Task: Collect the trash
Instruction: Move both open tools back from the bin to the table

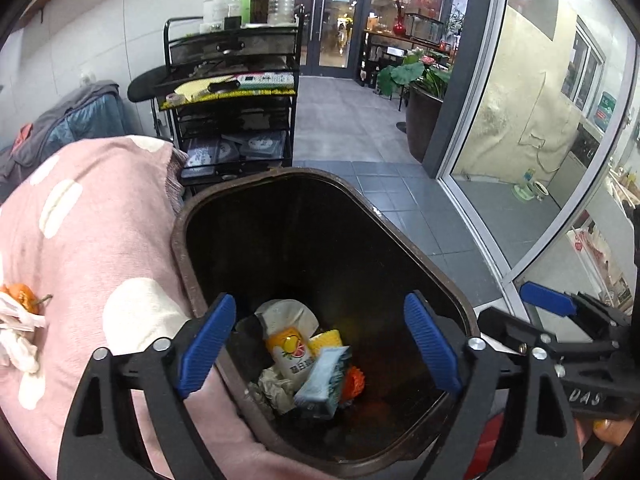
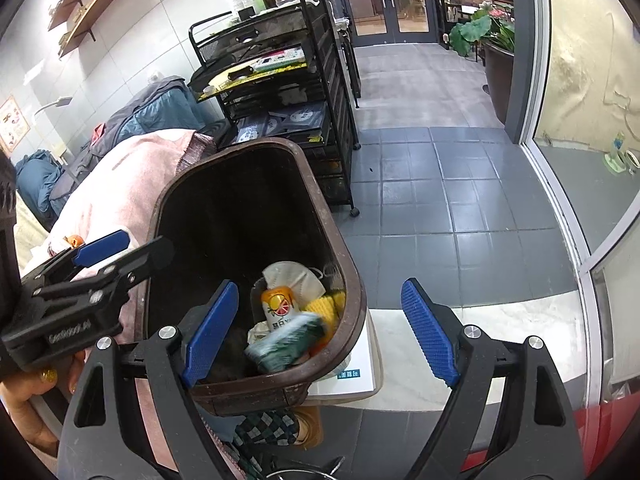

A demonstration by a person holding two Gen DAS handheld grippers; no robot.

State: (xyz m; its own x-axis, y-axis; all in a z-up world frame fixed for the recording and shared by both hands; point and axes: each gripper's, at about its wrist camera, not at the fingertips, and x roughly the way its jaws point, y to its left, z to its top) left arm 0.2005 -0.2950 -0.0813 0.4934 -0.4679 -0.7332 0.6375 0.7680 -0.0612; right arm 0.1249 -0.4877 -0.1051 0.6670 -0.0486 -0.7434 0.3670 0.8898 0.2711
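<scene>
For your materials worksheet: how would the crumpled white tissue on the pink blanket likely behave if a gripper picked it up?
The tissue looks crumpled and thin, so probably floppy and very light. It may sag or tear. The orange peel touching it might shift.

Both grippers are wide open with nothing between the jaws. The left gripper [image 1: 320,348] points downward, blue pads spread far apart. The right gripper [image 2: 320,332] sits just beside it at about the same height, equally spread. A bare hand [image 2: 28,408] with painted nails grips the left one's handle.
</scene>
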